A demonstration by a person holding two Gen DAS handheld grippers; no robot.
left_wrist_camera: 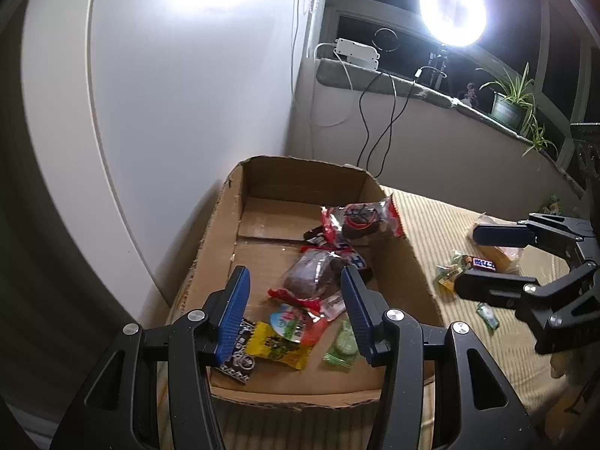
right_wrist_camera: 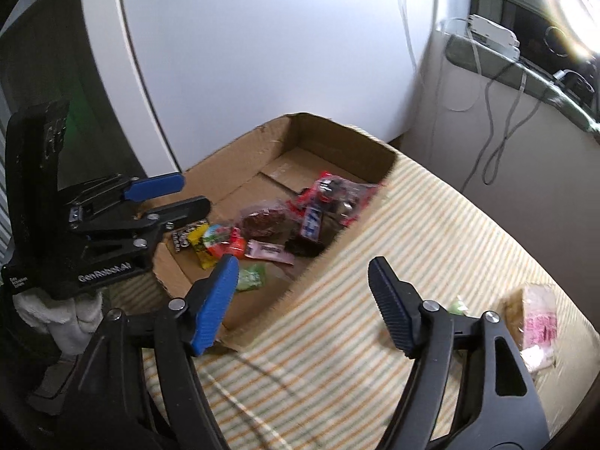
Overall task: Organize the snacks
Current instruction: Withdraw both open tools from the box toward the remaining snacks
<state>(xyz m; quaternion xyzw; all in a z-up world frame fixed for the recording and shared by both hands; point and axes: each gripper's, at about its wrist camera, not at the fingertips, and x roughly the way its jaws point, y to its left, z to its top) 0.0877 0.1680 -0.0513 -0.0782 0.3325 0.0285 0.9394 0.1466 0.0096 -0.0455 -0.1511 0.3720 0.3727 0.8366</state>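
my left gripper [left_wrist_camera: 294, 313] hangs over the near end of the cardboard box [left_wrist_camera: 221, 225], jaws spread wide, nothing between them. below it in the box i see a yellow packet [left_wrist_camera: 277, 348], a green candy bag [left_wrist_camera: 343, 347], a dark brownie in clear wrap [left_wrist_camera: 311, 275] and a red-edged clear packet [left_wrist_camera: 362, 221] up against the right wall. my right gripper [right_wrist_camera: 303, 300] sits over the striped cloth [right_wrist_camera: 431, 225] just outside the box's right wall, jaws wide apart too, holding nothing. from the left camera, snacks lie loose on the cloth: a dark chocolate bar [left_wrist_camera: 482, 263], a small green sweet [left_wrist_camera: 487, 315], a yellowish cake packet [left_wrist_camera: 500, 253]. the right view is blurred, so i can't read the pink-labelled packet [right_wrist_camera: 532, 318] at its right edge.
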